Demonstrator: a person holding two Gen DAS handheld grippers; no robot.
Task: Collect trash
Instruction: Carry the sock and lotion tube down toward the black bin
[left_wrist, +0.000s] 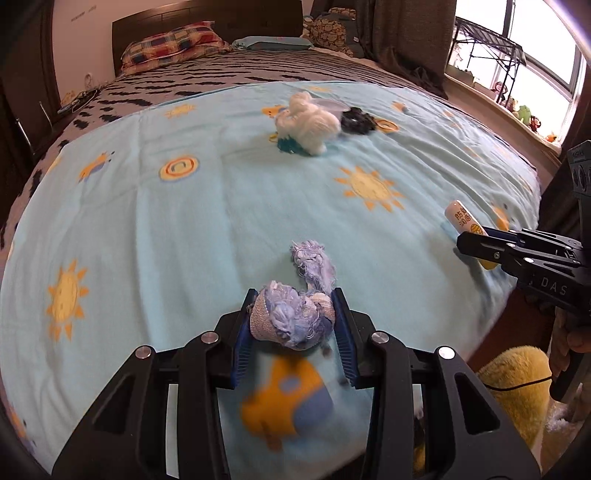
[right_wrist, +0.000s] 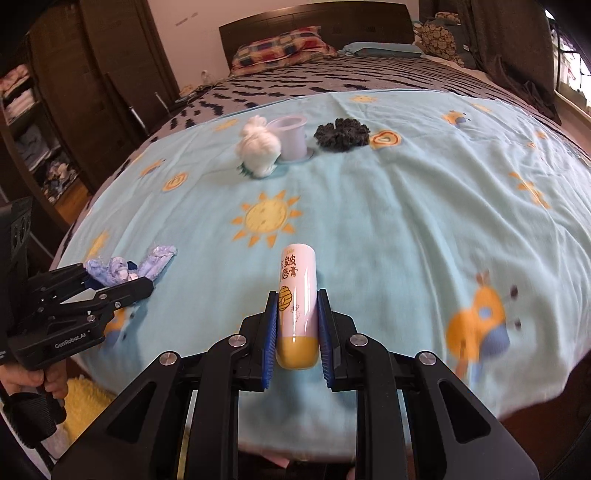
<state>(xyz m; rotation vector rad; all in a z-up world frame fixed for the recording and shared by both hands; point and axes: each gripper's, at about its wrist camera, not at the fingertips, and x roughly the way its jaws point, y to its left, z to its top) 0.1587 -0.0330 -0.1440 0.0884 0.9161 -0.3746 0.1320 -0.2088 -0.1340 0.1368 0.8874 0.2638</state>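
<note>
My left gripper (left_wrist: 293, 299) is shut on a frayed blue rag (left_wrist: 295, 317) and holds it just above the light blue sun-print blanket (left_wrist: 207, 221); a loose end of the rag trails forward. My right gripper (right_wrist: 297, 299) is shut on a white and yellow lip balm tube (right_wrist: 297, 295) that points forward. Each gripper shows in the other view: the right gripper (left_wrist: 469, 245) with the tube (left_wrist: 461, 218), the left gripper (right_wrist: 144, 286) with the rag (right_wrist: 125, 267). Farther on the blanket lie a white fluffy wad (left_wrist: 314, 123), a black scrunchie (left_wrist: 356, 120) and a pale cup (right_wrist: 291, 138).
The blanket covers the foot of a bed with a dark zigzag sheet (left_wrist: 221, 74) and pillows (left_wrist: 173, 42) at the headboard. A yellow plush rug (left_wrist: 517, 387) lies on the floor below the bed's near edge. A wardrobe (right_wrist: 55, 129) stands left, a window with a rack (left_wrist: 517, 66) right.
</note>
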